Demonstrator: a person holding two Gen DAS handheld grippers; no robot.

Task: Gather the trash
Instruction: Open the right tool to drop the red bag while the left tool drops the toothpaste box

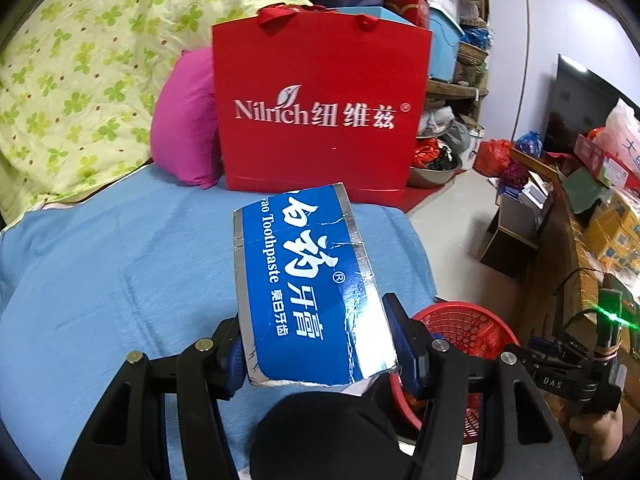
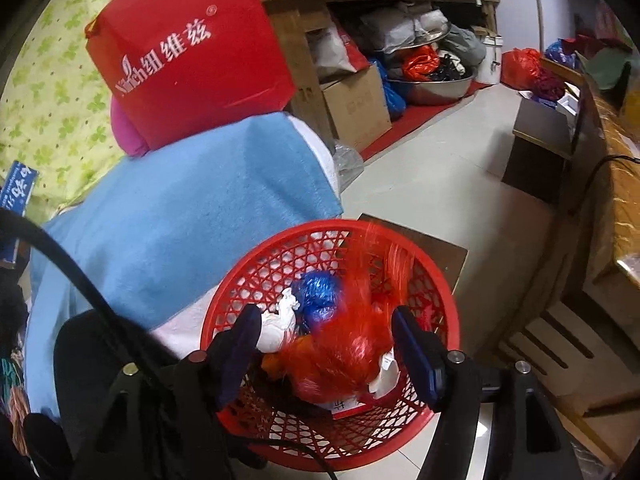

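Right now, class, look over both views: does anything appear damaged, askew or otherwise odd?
Yes. The toothpaste box clamped in the left gripper is damaged: creased across its face, its near end torn and ragged. The red plastic bag between the right gripper fingers is blurred above the red basket.

red paper bag (image 1: 320, 112): white lettering "nilrich" with the chinese characters "纽维兹" and a registered mark; the same lettering shows on it in the right wrist view. blue toothpaste box (image 1: 308, 288): "toothpaste" after a cut-off "ao", large chinese characters ending "牙膏", a registered mark, smaller "亮白牙齿".
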